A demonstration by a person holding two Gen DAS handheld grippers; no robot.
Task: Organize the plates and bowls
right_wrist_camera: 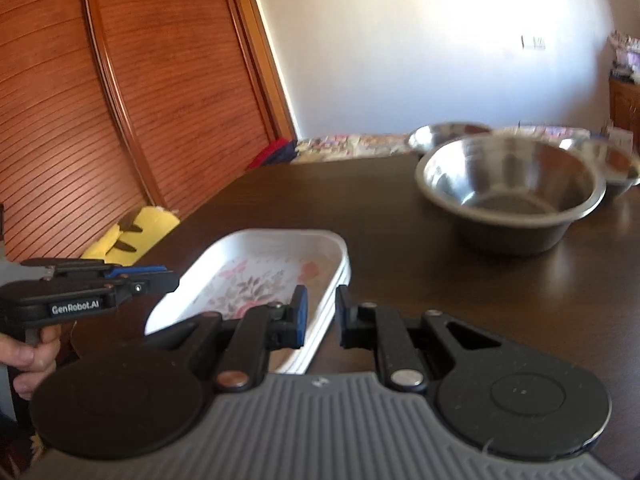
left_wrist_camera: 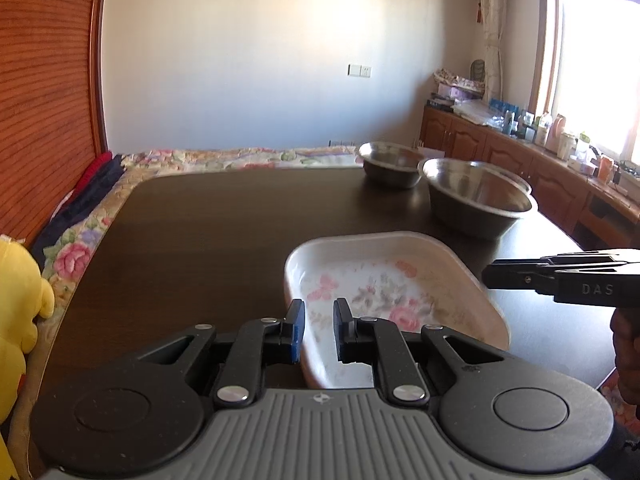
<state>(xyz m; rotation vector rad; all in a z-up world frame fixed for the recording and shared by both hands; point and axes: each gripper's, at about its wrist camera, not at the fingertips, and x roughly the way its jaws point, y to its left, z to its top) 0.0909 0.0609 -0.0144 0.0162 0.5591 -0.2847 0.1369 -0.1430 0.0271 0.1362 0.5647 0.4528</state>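
Observation:
A white rectangular plate with a flower print (left_wrist_camera: 384, 280) (right_wrist_camera: 256, 268) lies on the dark table (left_wrist_camera: 200, 232); its right side shows layered rims, as if stacked. My left gripper (left_wrist_camera: 319, 326) hovers over its near left rim, jaws a narrow gap apart, with nothing clamped. My right gripper (right_wrist_camera: 322, 314) sits over the plate's right edge, its jaws just as slightly parted, and its tip (left_wrist_camera: 486, 276) reaches that rim from the right. Three steel bowls stand beyond: a large one (right_wrist_camera: 508, 184) (left_wrist_camera: 476, 196), one behind it (right_wrist_camera: 444, 136) (left_wrist_camera: 390, 164), one at far right (right_wrist_camera: 612, 164).
A yellow plush toy (left_wrist_camera: 16, 300) sits off the table's left edge beside a floral bedspread (left_wrist_camera: 240, 158). A slatted wooden door (right_wrist_camera: 120, 100) stands to the left. Low cabinets with clutter (left_wrist_camera: 520, 148) run along the right under a window. A hand (right_wrist_camera: 32, 356) holds the left gripper.

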